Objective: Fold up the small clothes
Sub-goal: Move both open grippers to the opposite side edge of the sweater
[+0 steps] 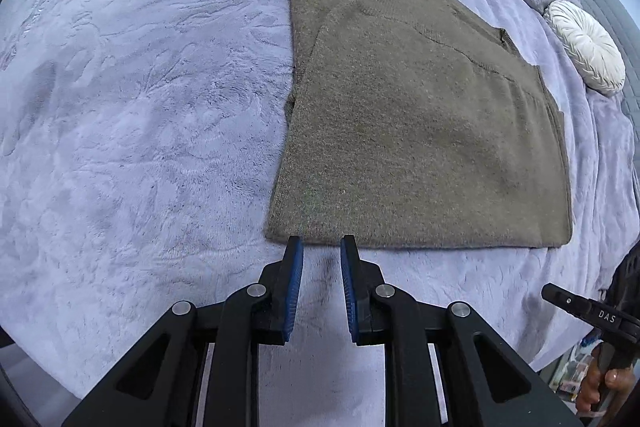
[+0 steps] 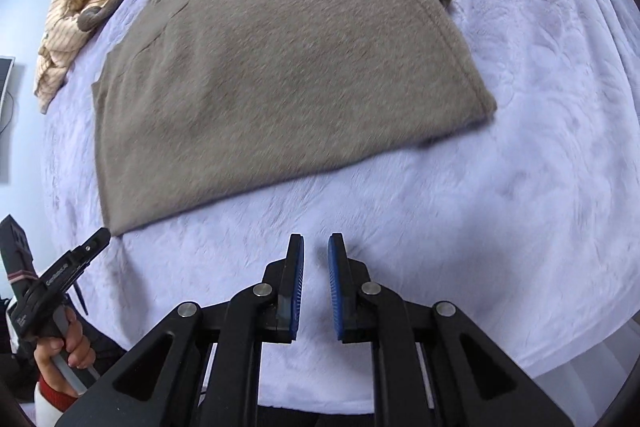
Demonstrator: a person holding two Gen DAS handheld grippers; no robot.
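Knitwear lies ahead of both grippers: an olive-brown sweater spread flat on a pale lilac blanket, its sides already turned in so that it forms a long rectangle with a diagonal sleeve edge showing near the far end. By the look of it the fold is partway through, the lengthwise folds made and the crosswise fold, hem toward collar, not yet done. The left gripper hangs just short of the near hem, at its left corner, blue ribbed pads parted by a narrow gap with nothing between them. The right gripper sits a little further back from that hem, over bare blanket, its pads likewise slightly apart and empty. The next move would seem to call for both tools to go down onto the hem, one toward each corner, pinch through all the layers and carry the edge away from the person. The knit looks soft, thick and fuzzy, likely to hold a crease poorly and slide on itself, so a grip that takes only the top layer could undo the side folds. The blanket is plush with an embossed leafy pattern. Beyond the sweater a rumpled heap of clothes waits, and off to the left gripper's right is a round pleated white cushion.
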